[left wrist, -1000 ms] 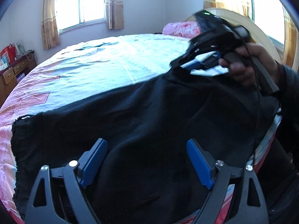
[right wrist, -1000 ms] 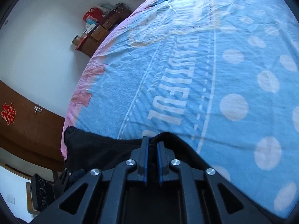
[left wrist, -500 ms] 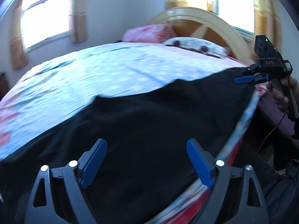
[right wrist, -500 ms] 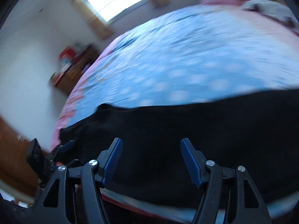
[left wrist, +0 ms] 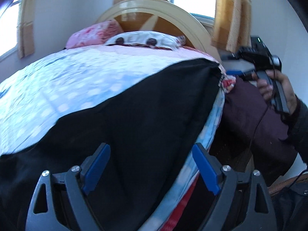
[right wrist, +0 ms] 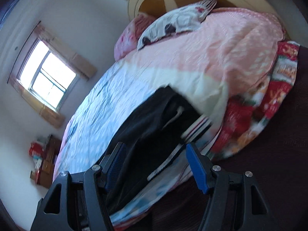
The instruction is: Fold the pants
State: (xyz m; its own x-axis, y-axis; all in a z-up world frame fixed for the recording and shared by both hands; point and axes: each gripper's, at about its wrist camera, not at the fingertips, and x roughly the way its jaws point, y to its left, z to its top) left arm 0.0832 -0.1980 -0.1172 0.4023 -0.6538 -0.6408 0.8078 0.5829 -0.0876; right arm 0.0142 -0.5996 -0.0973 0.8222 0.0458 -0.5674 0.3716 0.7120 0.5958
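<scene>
Black pants flat on bed, beneath both spread, empty claws.

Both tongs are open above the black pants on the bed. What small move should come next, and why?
Probably lower the right tongs onto the waistband end of the black pants and close. Both the right and the left tongs are open and hold nothing, and the pants lie spread along the bed's edge, apparently not yet folded across.

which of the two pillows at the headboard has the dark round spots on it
The white pillow, the one lying nearer the middle of the headboard. It carries two dark round spots. The pink pillow beside it, toward the window side, has only a pale floral print.
</scene>
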